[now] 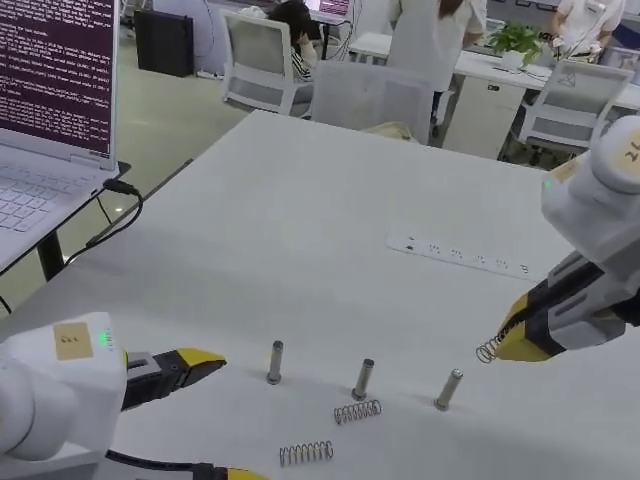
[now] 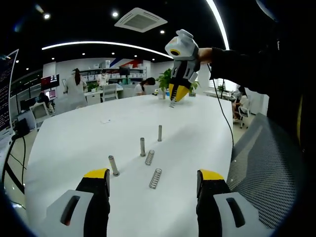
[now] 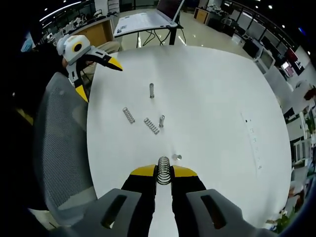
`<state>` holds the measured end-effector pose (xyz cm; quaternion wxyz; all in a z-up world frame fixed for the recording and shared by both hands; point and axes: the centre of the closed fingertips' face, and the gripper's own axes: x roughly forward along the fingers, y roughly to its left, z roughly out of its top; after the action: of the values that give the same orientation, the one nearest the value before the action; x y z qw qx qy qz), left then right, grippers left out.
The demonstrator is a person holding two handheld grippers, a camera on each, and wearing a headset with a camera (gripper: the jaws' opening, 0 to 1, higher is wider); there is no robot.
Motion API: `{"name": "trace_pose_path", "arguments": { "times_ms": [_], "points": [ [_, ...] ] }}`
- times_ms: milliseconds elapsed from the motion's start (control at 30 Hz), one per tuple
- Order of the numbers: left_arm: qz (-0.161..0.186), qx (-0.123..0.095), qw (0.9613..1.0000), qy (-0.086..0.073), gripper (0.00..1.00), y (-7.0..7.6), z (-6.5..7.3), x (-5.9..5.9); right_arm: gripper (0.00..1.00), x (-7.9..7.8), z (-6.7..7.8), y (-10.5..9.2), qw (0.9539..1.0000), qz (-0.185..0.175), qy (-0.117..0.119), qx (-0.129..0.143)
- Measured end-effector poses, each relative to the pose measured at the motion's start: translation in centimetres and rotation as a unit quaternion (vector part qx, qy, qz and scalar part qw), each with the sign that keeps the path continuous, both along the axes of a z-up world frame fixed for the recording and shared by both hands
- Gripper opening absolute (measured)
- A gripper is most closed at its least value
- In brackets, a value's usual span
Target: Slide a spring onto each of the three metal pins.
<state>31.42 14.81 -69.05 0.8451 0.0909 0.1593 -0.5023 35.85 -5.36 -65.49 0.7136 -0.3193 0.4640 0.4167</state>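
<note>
Three pins (image 1: pixel 275 362) and three springs (image 1: pixel 357 411) (one spring (image 3: pixel 163 170) between jaws)

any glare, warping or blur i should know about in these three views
Head view: soft even light, only faint shadows under the pins, no warping. Left gripper view: fisheye bows the table edge and the ceiling light strips, which glare bright. Right gripper view: same bowing; the held spring is close yet reasonably sharp.

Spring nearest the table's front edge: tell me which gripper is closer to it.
Left. The left gripper is open just beside that spring. The right gripper hangs past the rightmost pin, shut on a second spring.
</note>
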Motion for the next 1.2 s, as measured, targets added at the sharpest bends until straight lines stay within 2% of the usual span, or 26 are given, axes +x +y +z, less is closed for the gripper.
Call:
{"name": "trace_pose_path", "arguments": {
  "times_ms": [333, 433, 767, 900, 1200],
  "points": [
    [0.009, 0.005, 0.9999, -0.004, 0.72, 0.2, 0.0, -0.1, 0.08, 1.1, -1.5, -0.6, 0.9997, 0.002, 0.02, -0.013],
    [0.01, 0.007, 0.9999, -0.003, 0.73, 0.1, -0.1, -0.1, 0.08, 1.4, -2.1, -0.8, 0.9992, 0.009, 0.024, -0.031],
    [0.009, 0.011, 0.9999, -0.005, 0.75, 0.0, 0.0, -0.2, 0.08, 2.8, -3.7, -0.6, 0.9979, 0.019, 0.044, -0.043],
    [0.01, 0.011, 0.9999, -0.003, 0.75, 0.0, -0.1, -0.2, 0.08, 3.1, -4.7, -0.9, 0.9966, 0.025, 0.051, -0.06],
    [0.007, 0.014, 0.9999, 0.0, 0.74, 0.0, -0.3, -0.3, 0.08, 3.4, -5.8, -1.0, 0.9956, 0.024, 0.063, -0.064]
  ]
}}
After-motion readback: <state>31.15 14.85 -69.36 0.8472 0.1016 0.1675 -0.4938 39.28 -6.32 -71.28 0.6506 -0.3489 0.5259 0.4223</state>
